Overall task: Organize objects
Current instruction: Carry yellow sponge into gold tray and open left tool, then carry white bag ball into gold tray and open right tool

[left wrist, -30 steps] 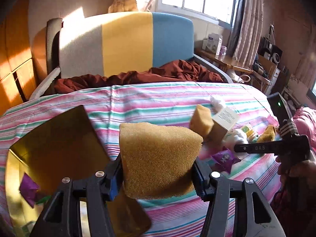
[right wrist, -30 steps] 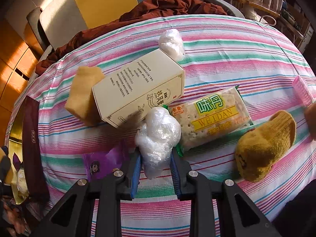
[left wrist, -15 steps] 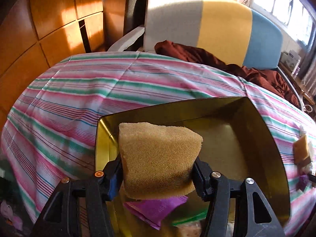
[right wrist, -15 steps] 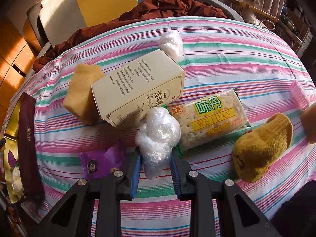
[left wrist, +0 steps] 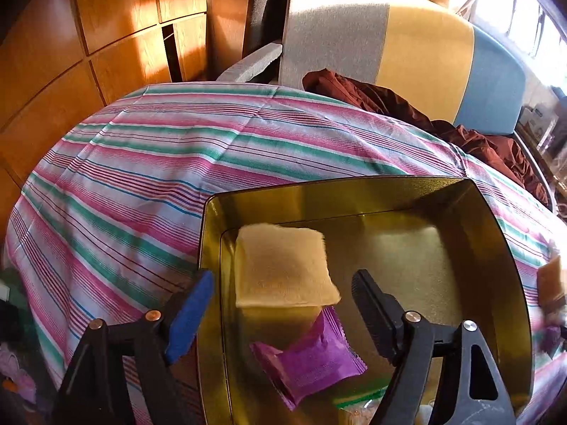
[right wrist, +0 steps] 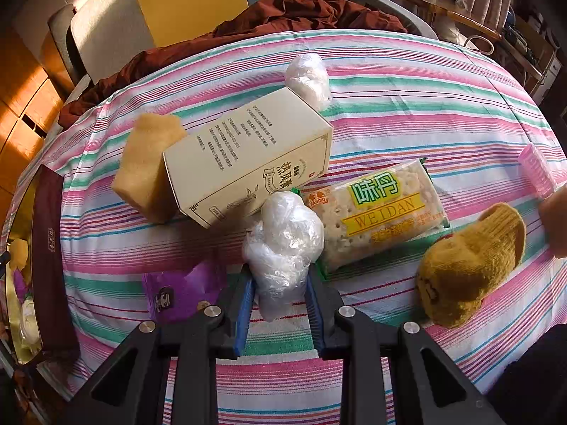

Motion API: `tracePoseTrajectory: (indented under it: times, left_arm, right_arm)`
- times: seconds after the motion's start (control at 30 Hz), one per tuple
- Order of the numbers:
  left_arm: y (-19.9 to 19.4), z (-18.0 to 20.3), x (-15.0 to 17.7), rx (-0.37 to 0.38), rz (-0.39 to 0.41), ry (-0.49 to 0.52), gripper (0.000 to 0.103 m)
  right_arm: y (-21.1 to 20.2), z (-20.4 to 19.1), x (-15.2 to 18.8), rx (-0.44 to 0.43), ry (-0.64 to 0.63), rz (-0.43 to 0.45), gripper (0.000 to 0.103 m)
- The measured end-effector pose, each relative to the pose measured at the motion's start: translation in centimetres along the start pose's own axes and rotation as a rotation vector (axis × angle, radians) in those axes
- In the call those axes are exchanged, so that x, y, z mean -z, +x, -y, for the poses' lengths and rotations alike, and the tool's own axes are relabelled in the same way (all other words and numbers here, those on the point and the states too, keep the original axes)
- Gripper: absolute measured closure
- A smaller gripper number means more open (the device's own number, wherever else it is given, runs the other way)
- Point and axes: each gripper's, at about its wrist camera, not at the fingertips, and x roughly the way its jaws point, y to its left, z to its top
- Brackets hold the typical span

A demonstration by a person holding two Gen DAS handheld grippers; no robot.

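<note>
A bed covered with a pink, green and white striped sheet (left wrist: pixel 149 163) is shown from two wrist cameras.

In the left wrist view, wooden wall panels (left wrist: pixel 71 35) are seen at far left, then the sheet, then a gold metal tin (left wrist: pixel 496 248) lying open on the bed. The left gripper (left wrist: pixel 283 304) is held over the tin with its jaws opening, set wide apart; a tan sponge (left wrist: pixel 283 265) is seen between them but touched by neither pad (it is blurred, apparently loose above the tin floor). A purple packet (left wrist: pixel 312 357) lies in the tin just below the sponge.

In the right wrist view, the tin's edge (right wrist: pixel 14 283) is glimpsed at far left. Next, a second sponge (right wrist: pixel 149 166) is leaned against a cream carton (right wrist: pixel 248 163). A purple wrapper (right wrist: pixel 180 290) lies just left of the right gripper (right wrist: pixel 280 301), whose jaws are clamped on a wad of clear plastic film (right wrist: pixel 283 248). Another film wad (right wrist: pixel 306 79) sits behind the carton. Further right, a cracker pack (right wrist: pixel 382 212) touches the held wad, then a mustard knitted sock (right wrist: pixel 471 262), and a pink roller (right wrist: pixel 537 170) at the edge.
</note>
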Motion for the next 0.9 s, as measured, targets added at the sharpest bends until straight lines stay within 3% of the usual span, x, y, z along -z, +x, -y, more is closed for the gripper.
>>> tracePoseTrajectory:
  times: [0.23, 0.43, 0.6, 0.9]
  left_arm:
    - [-5.3, 0.3, 2.4, 0.019, 0.107, 0.000, 0.021]
    - [-9.3, 1.1, 5.1, 0.054, 0.180, -0.023, 0.013]
    - [-10.5, 2.1, 6.7, 0.087, 0.185, -0.012, 0.011]
    - [-11.3, 3.2, 9.3, 0.103, 0.181, 0.031, 0.008]
  right_arm:
    - [0.0, -0.3, 0.0, 0.010, -0.010, 0.006, 0.076]
    - [-0.5, -0.1, 0.0, 0.016, -0.005, 0.026, 0.076]
    - [-1.4, -0.1, 0.2, 0.003, -0.013, 0.061, 0.076]
    - [-5.5, -3.7, 1.8, -0.078, -0.094, 0.217, 0.076]
